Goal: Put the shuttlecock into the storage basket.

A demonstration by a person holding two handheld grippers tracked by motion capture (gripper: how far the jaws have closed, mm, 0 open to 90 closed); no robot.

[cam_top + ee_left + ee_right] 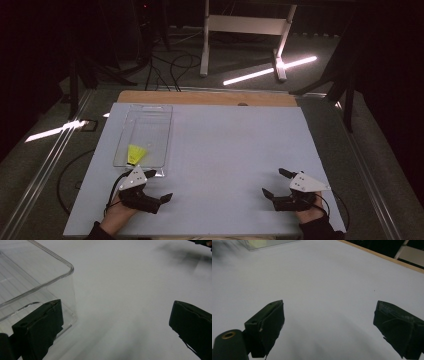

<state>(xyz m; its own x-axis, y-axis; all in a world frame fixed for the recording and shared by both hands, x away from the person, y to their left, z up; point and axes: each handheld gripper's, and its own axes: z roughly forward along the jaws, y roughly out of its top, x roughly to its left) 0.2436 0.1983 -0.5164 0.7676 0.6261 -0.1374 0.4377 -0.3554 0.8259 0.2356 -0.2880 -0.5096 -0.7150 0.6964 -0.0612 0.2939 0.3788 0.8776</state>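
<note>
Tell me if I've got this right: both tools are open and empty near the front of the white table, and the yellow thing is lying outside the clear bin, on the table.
One detail is off. The yellow thing lies inside the clear bin, at its near end, not out on the table; the high view shows it. The rest holds: the left tool and right tool are both open, empty, near the white table's front edge.

Two hands enter from the bottom edge, each holding a black two-jaw tool topped by a grey three-cornered plate. The left tool sits low at the near left, its jaws spread wide apart and pointing right. The right tool sits low at the near right, jaws likewise spread wide, pointing left and away.
</note>
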